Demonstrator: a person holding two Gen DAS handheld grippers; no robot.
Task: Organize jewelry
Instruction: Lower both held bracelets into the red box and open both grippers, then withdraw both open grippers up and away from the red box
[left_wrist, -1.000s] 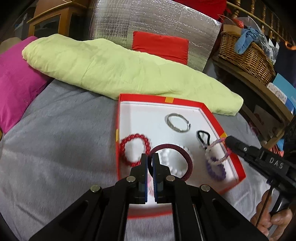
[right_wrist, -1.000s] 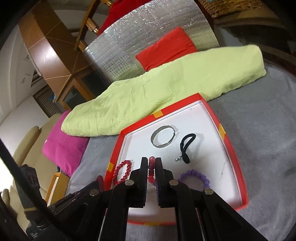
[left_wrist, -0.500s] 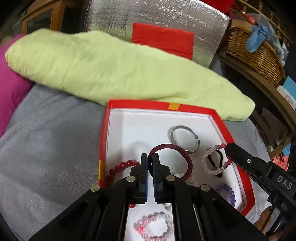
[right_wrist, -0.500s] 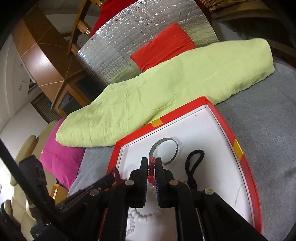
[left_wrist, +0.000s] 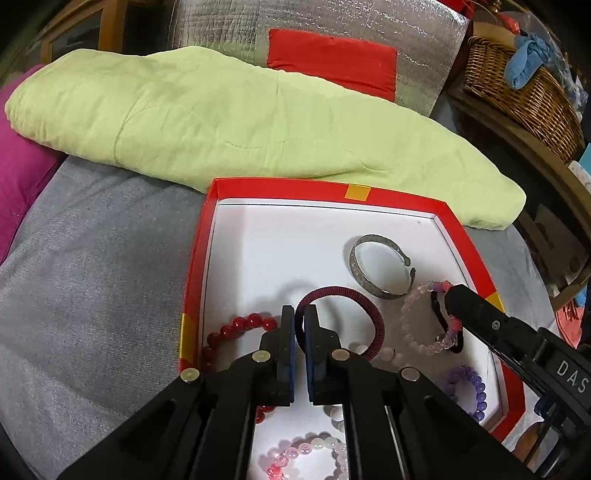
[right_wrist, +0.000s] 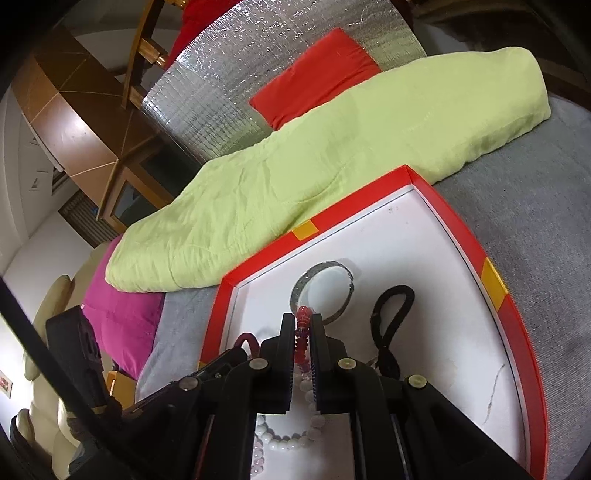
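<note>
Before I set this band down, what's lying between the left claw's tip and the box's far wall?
Bare white floor, seen in the left wrist view; the silver bangle sits off right.

A long pale-green quilted cushion (left_wrist: 236, 122) lies across a grey fabric surface (left_wrist: 92, 266). Behind the cushion leans a silver foil panel (left_wrist: 332, 22) with a red pillow (left_wrist: 332, 59). Left of it sits a magenta pillow (left_wrist: 18, 184); right, a wicker basket (left_wrist: 524, 92) on a wooden shelf (left_wrist: 535, 147).
</note>
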